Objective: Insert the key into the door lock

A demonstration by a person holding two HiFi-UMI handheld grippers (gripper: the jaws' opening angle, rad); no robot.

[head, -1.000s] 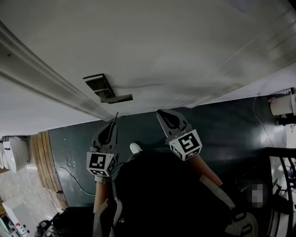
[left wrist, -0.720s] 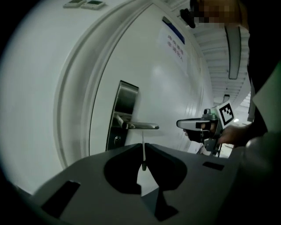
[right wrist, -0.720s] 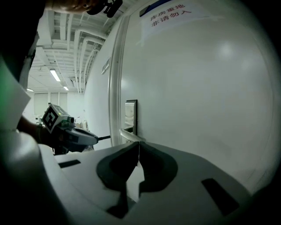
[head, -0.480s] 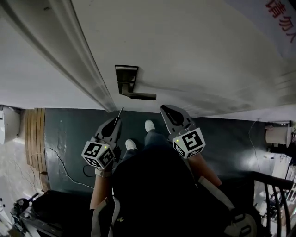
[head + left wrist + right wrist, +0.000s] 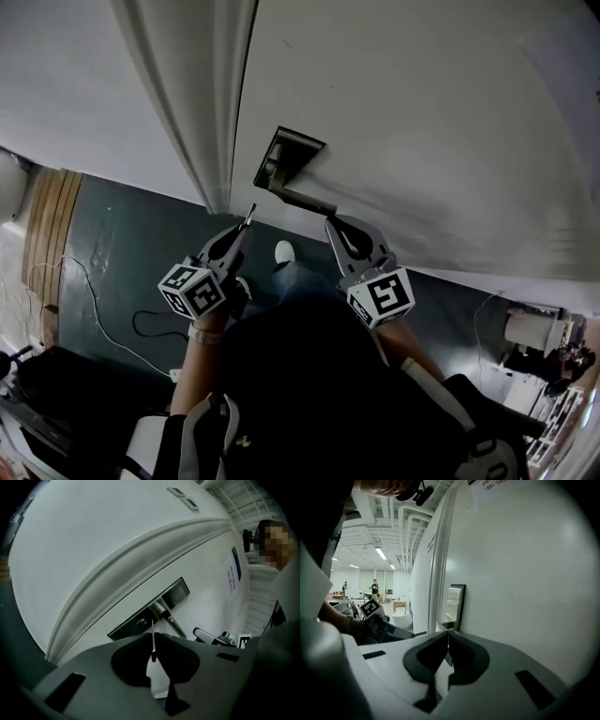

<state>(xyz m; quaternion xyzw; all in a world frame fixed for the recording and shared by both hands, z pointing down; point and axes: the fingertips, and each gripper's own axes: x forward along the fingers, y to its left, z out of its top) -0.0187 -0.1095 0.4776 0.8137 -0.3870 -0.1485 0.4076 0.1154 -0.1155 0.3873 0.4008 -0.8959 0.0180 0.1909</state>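
A dark metal lock plate (image 5: 292, 156) with a lever handle (image 5: 306, 200) sits on the white door (image 5: 422, 122). My left gripper (image 5: 241, 233) is shut on a thin key (image 5: 249, 216) that points up at the plate, a short way below it. In the left gripper view the key (image 5: 153, 638) stands up from the shut jaws just under the keyhole (image 5: 141, 622), apart from it. My right gripper (image 5: 331, 226) is shut on nothing, right of the handle and close to the door. The right gripper view shows the lock plate (image 5: 454, 605) edge-on.
A moulded door frame (image 5: 211, 103) runs just left of the lock. The floor (image 5: 122, 253) below is dark, with a cable (image 5: 94, 300) on it. The person's shoes (image 5: 284, 251) stand by the door. White equipment (image 5: 531, 330) sits at the lower right.
The head view has swung, so the lock plate now lies higher and tilted. Both grippers have come closer to the door, and the key tip is nearer the plate.
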